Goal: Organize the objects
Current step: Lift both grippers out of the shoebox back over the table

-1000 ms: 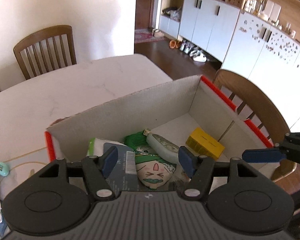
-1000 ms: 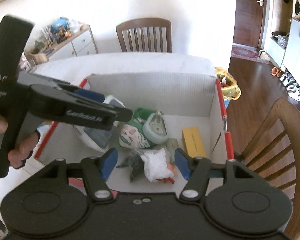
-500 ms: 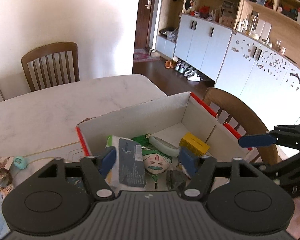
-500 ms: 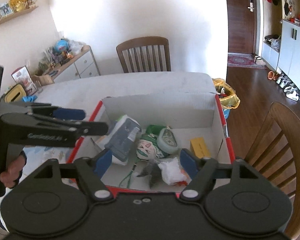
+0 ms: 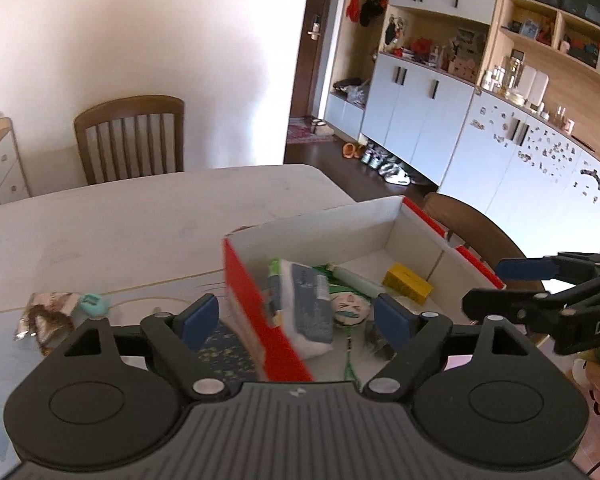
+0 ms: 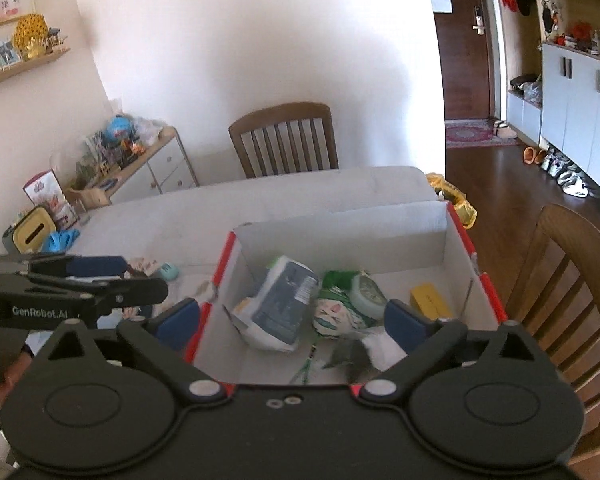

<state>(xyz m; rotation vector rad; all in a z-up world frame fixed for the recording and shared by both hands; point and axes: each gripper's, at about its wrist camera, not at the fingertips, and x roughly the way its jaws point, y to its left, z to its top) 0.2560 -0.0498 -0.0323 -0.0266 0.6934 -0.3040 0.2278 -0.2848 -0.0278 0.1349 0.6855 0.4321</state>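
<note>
An open cardboard box [image 5: 312, 220] [image 6: 340, 236] with red edges stands on the white table. Inside lie a white pack with a blue-grey label [image 5: 308, 304] [image 6: 280, 304], a green pouch with a drawn face [image 5: 350, 306] [image 6: 336, 312], a pale green oblong item [image 5: 356, 276] and a small yellow box [image 5: 407, 280] [image 6: 430, 300]. My left gripper [image 5: 296, 316] hovers over the box's left wall, jaws opening, gripping nothing. My right gripper [image 6: 292, 320] hangs above the box's near edge, jaws opening wide and empty.
A teal item [image 5: 94, 304] and a brown wrapper [image 5: 48, 312] lie on the table left of the box. Wooden chairs stand at the far side [image 6: 284, 140] and the right side [image 6: 572, 300]. White cabinets [image 5: 420, 112] line the right wall.
Both grippers have lifted and drawn back from the box while their jaws widened. The left one has slid leftward, so the box's left wall now sits between its fingers in its view.
</note>
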